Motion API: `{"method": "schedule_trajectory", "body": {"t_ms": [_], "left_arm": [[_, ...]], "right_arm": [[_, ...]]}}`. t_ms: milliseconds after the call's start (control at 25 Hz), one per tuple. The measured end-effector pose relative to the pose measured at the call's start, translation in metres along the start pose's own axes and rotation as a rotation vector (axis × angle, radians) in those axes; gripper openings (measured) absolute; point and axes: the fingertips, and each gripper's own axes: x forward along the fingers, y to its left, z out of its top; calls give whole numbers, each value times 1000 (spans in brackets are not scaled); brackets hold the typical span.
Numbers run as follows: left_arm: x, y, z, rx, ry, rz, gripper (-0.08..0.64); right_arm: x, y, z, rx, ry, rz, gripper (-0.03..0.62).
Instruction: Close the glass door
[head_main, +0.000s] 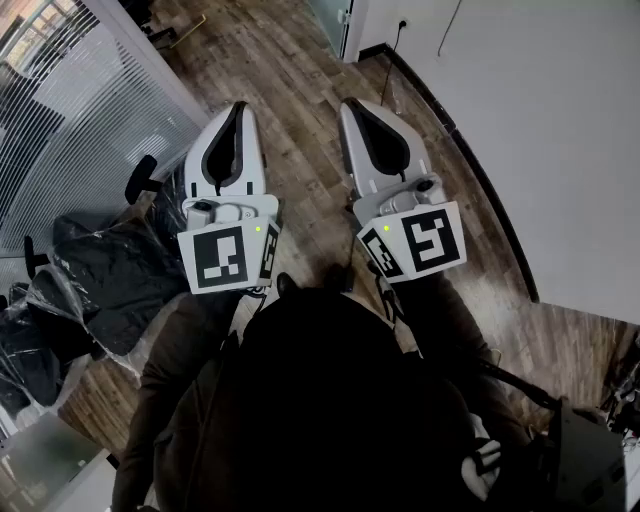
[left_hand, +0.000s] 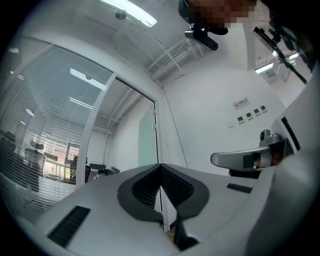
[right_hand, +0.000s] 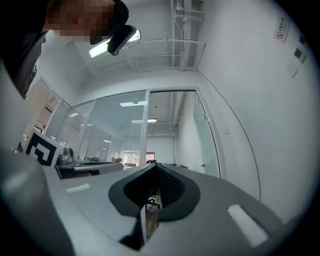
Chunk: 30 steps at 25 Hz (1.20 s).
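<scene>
The glass door (head_main: 334, 17) shows as a pale green pane at the top of the head view, beyond both grippers and far from them. It stands ajar beside the white wall in the left gripper view (left_hand: 147, 141) and the right gripper view (right_hand: 207, 137). My left gripper (head_main: 240, 106) and right gripper (head_main: 352, 103) are held side by side above the wooden floor, pointing toward the doorway. Each is shut with its dark pads pressed together and nothing between them, as the left gripper (left_hand: 160, 166) and the right gripper (right_hand: 152, 165) show in their own views.
A glass partition with blinds (head_main: 70, 110) runs along the left. Black office chairs wrapped in plastic (head_main: 95, 275) stand beside it. A white wall (head_main: 560, 130) with a dark skirting closes the right side. Wooden floor (head_main: 300, 80) stretches ahead to the doorway.
</scene>
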Motion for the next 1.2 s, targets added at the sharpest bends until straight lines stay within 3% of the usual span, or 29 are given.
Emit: {"method": "schedule_trajectory", "body": {"t_ms": [320, 640, 920, 1200], "left_arm": [[8, -23, -10, 5, 10, 10, -3], [46, -27, -35, 1, 43, 64, -4], [102, 16, -74, -2, 68, 99, -4], [237, 105, -123, -22, 63, 117, -3]], "right_arm": [[-13, -22, -7, 7, 4, 9, 0], [11, -62, -23, 18, 20, 56, 2], [85, -84, -51, 17, 23, 107, 2], [241, -141, -91, 4, 37, 121, 1]]}}
